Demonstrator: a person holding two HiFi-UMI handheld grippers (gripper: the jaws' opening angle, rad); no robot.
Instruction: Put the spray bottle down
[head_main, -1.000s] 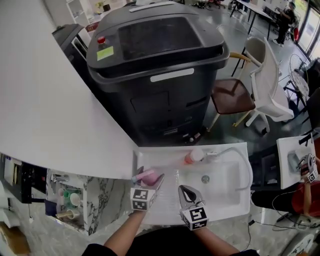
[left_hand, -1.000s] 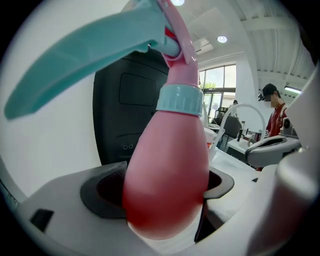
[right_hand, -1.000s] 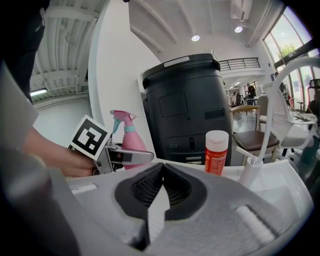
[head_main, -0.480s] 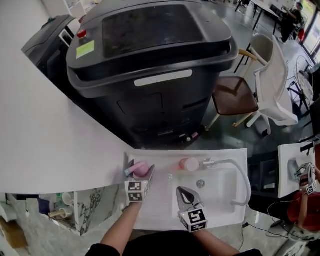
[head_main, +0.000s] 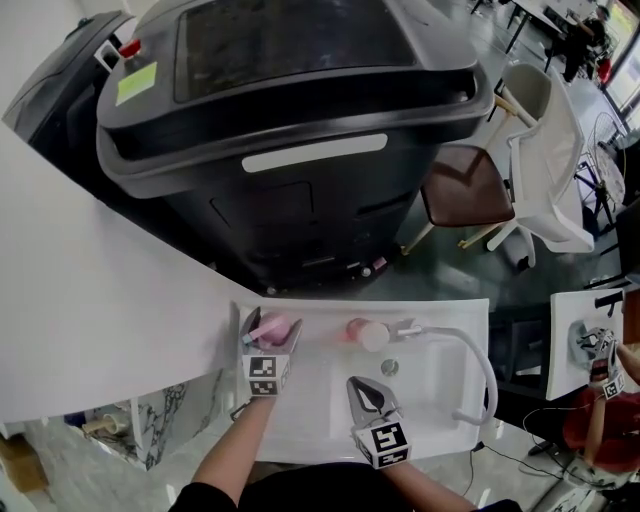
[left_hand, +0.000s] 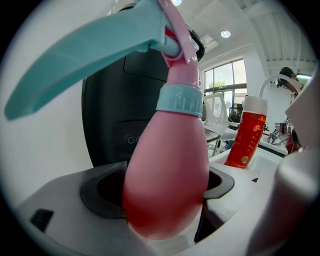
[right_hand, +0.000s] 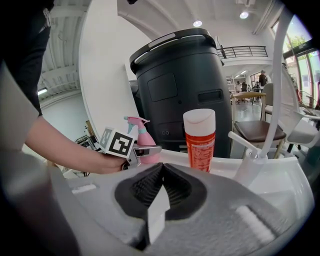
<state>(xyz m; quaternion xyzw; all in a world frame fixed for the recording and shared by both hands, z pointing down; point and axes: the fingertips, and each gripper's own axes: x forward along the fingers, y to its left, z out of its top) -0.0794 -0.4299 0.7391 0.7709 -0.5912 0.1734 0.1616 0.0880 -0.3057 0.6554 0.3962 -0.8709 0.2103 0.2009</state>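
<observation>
While the black machine (head_main: 290, 120) is looming behind the sink (head_main: 310, 410), you are holding the spray bottle (head_main: 272, 328) at the sink's back left corner. The left gripper (head_main: 272, 322) is clamping the bottle's pink belly (left_hand: 167, 170) between its two pads. No view is showing whether the base is already touching the sink's ledge. The right gripper (head_main: 365, 390) is hovering over the sink's front edge, its jaws pressed together on nothing.

The bottle is looking like thin, smooth plastic, so I am judging it light, somewhat squeezable and a little slippery where the belly is bulging. It is not looking fragile. How full it is cannot be told, so its weight is only a guess. You are gripping it at its widest part, which seems the sensible hold, since the body is rounding away above and below. The teal collar (left_hand: 180, 100) and the long teal trigger (left_hand: 85, 55) are probably making it top-heavy. It is likely needing to stand upright and flat on the ledge before the jaws are parting.

Counting from the biggest down, you are facing:
- one black machine
- one sink
- one curved faucet (head_main: 470, 350) at the sink's right side
- one red bottle (head_main: 362, 333) with a white cap, standing on the sink's back rim between the spray bottle and the faucet
- one spray bottle
- two grippers
</observation>
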